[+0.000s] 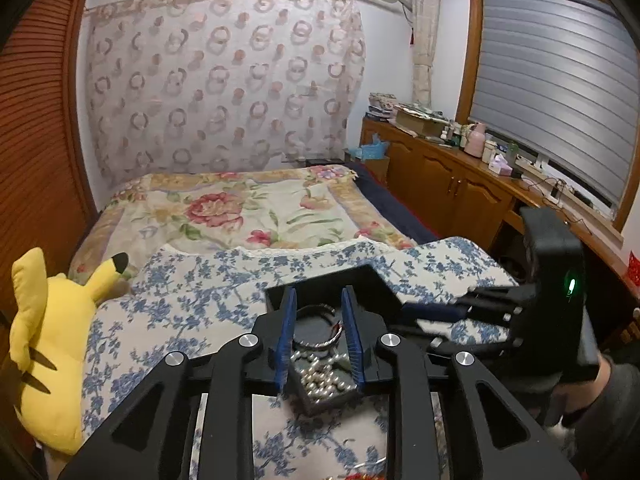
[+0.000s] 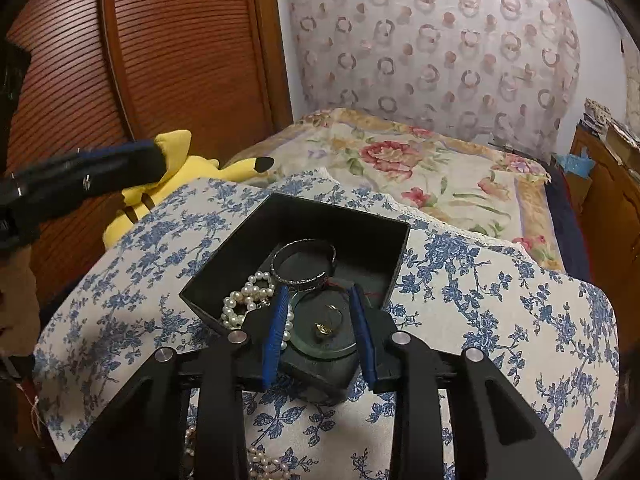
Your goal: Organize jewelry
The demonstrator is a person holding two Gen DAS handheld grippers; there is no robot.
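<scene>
A black open box [image 2: 320,216] sits on a blue floral cloth [image 2: 500,320]. Inside it lie a silver bangle [image 2: 304,260], a pearl string [image 2: 248,300] and a round glass disc [image 2: 324,346] with a small gold piece [image 2: 324,328] on it. My right gripper [image 2: 319,292] hovers over the disc, open, its blue pads touching nothing. My left gripper [image 1: 319,294] is open above the box [image 1: 372,280], over the bangle [image 1: 320,342] and pearls [image 1: 320,380]. From the right wrist view the left gripper [image 2: 156,160] hangs at the left. The right gripper [image 1: 416,316] shows beside the box.
More pearls [image 2: 264,464] lie on the cloth near the front edge. A yellow plush toy [image 1: 44,340] leans at the left by a louvred wooden door [image 2: 180,60]. Behind is a bed with a floral blanket [image 1: 240,208]; a cluttered wooden cabinet [image 1: 440,168] runs along the right.
</scene>
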